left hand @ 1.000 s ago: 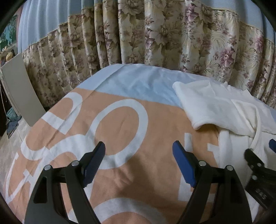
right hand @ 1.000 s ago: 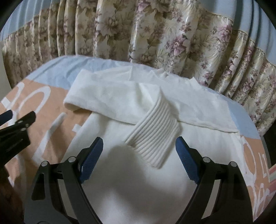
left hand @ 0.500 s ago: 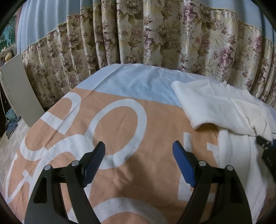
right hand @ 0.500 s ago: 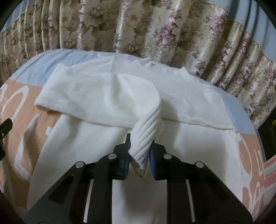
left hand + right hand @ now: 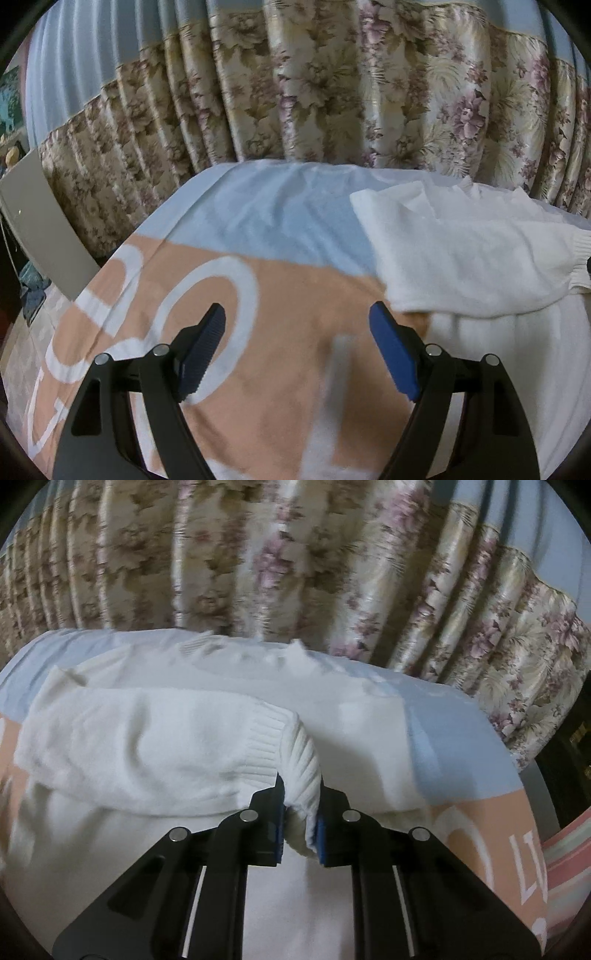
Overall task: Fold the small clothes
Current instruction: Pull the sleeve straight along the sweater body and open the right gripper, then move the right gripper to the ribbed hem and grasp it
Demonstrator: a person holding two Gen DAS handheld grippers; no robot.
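Observation:
A white knitted sweater lies spread on a bed, one sleeve folded across its body. My right gripper has the sleeve's ribbed cuff pinched between its blue pads and raised a little off the body. Its jaws are still closing on the cuff. In the left wrist view the sweater sits at the right, the cuff at the frame's right edge. My left gripper hangs open over the orange blanket, left of the sweater, with nothing between its fingers.
The bed carries an orange, white and pale-blue blanket. A flowered curtain hangs close behind the bed. A grey board leans at the far left, with floor below it. Dark furniture stands at the right.
My right gripper closed on the ribbed cuff and carried it rightward, drawing the sleeve across the sweater. My left gripper drifted toward the sweater, still open; the right gripper has left its view.

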